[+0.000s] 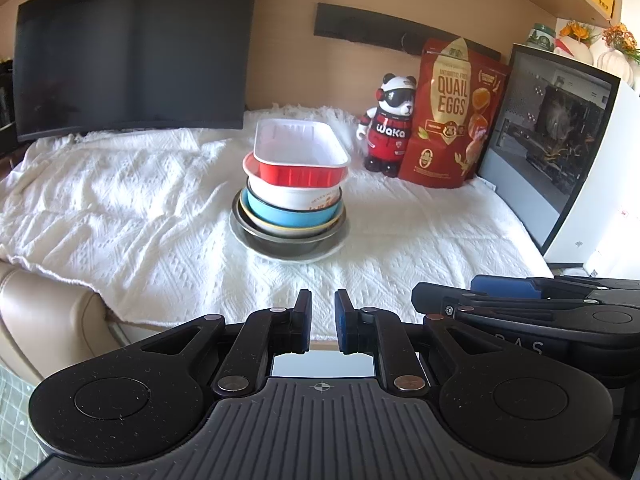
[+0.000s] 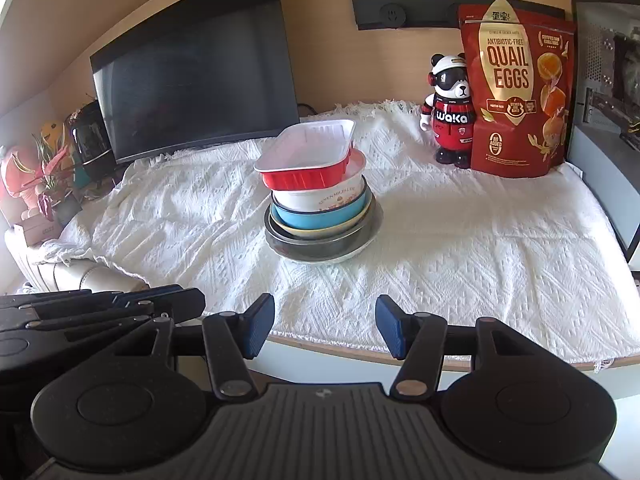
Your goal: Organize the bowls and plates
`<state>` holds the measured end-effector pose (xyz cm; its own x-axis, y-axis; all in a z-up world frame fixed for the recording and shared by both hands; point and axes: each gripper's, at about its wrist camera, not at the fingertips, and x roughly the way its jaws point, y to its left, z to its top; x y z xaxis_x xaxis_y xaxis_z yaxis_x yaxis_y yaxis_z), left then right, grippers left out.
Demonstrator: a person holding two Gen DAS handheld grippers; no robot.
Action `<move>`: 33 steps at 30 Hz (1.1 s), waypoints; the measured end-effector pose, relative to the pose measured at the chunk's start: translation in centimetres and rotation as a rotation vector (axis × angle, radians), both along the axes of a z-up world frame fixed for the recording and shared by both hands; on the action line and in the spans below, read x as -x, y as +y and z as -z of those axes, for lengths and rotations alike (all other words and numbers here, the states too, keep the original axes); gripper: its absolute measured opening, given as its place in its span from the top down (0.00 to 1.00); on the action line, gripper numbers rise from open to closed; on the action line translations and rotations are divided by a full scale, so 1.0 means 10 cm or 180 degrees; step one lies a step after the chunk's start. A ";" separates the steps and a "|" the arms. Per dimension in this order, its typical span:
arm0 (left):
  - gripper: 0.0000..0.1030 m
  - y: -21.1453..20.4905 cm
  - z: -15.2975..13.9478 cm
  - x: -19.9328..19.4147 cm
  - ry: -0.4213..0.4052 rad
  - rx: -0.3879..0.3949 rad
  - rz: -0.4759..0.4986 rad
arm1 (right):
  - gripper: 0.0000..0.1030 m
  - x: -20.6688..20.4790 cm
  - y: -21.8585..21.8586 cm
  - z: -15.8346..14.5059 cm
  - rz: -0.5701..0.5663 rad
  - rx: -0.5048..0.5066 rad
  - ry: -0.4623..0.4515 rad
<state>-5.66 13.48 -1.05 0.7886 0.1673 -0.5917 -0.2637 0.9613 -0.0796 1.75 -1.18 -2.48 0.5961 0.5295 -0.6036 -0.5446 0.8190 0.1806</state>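
Stack: one pile of dishes is seen at the middle of the white cloth (image 2: 460,248) that covers the table.
Top of stack: a red tray (image 1: 301,159) with a white inside is set tilted on the pile, overhanging the bowls below.
Middle of stack: a white bowl (image 2: 320,196) is nested in a blue bowl (image 2: 320,218), with a yellow-rimmed dish under them.
Bottom of stack: a grey metal bowl (image 1: 288,242) is seated on a white plate (image 2: 352,255).
Left gripper (image 1: 322,322): held low at the near table edge, well apart from the pile; the pads are drawn close, a narrow gap is left, and nothing is gripped.
Right gripper (image 2: 325,326): held just beside the left one; the jaws are spread wide and nothing is gripped.
Background: a dark monitor (image 1: 132,48), a panda figure (image 2: 450,108) and a red bag of quail eggs (image 2: 516,92) are placed along the wall.
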 end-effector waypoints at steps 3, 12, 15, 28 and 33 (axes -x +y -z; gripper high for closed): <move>0.85 0.00 0.00 -0.02 -0.0001 0.0013 0.0016 | 0.45 0.00 0.00 0.00 0.0004 0.0006 0.0001; 0.85 -0.03 0.01 -0.03 0.0010 0.0003 0.0034 | 0.45 -0.01 -0.03 0.00 0.0029 0.0019 -0.0008; 0.85 -0.03 0.01 -0.04 0.0009 0.0002 0.0038 | 0.45 -0.02 -0.03 0.00 0.0030 0.0014 -0.0001; 0.85 -0.04 0.00 -0.07 0.0034 0.0021 0.0044 | 0.45 -0.01 -0.04 0.00 0.0015 0.0005 -0.0008; 0.85 -0.01 0.03 -0.08 0.0042 0.0047 0.0032 | 0.45 -0.01 -0.04 0.01 0.0012 0.0009 -0.0009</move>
<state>-4.89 13.38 -1.32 0.7824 0.1507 -0.6043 -0.2552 0.9627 -0.0904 1.88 -1.56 -2.56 0.5999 0.5254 -0.6034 -0.5419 0.8216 0.1766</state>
